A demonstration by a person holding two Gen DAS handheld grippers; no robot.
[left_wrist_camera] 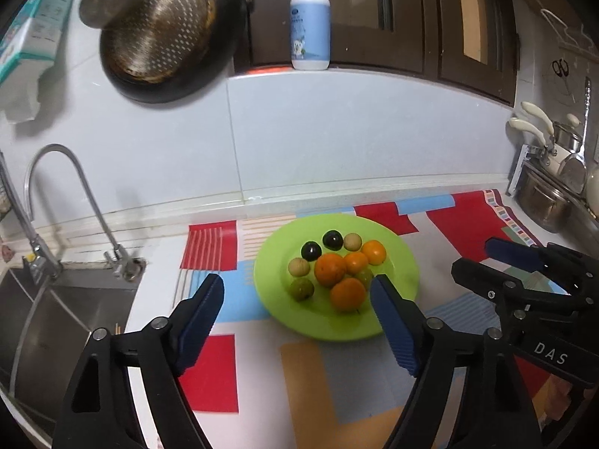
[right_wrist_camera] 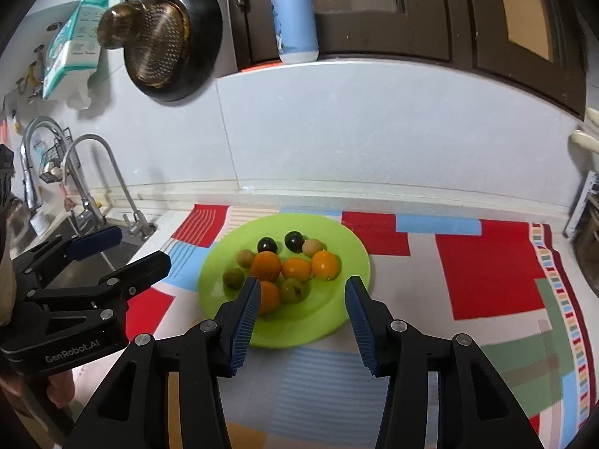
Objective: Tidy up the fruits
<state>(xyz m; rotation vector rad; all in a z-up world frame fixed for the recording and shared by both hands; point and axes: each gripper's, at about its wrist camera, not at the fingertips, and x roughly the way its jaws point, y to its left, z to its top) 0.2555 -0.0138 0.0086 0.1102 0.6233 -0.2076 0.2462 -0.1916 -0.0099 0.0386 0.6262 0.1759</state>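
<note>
From the left wrist camera, a glossy lime-green round plate (left_wrist_camera: 400, 280) sits on a patchwork-patterned mat (left_wrist_camera: 224, 374) toward the back edge of the counter (left_wrist_camera: 161, 243), right of the steel sink (left_wrist_camera: 56, 318). On it lie four smooth oranges (left_wrist_camera: 329, 269), two shiny dark plums (left_wrist_camera: 332, 240), two pale tan round fruits (left_wrist_camera: 298, 266) and two dull green ones (left_wrist_camera: 301, 289), bunched together and touching. The left tongs (left_wrist_camera: 297, 288) stand wide open, ribbed blue pads (left_wrist_camera: 202, 321) empty, hovering just short of the plate's near rim.

From the right wrist camera, the same plate (right_wrist_camera: 337, 310) shows between the right tongs (right_wrist_camera: 302, 290), whose ribbed pads (right_wrist_camera: 245, 321) are spread wide and hold nothing, above the plate's near rim. The left tongs (right_wrist_camera: 131, 250) appear at the sink side, open.
</note>
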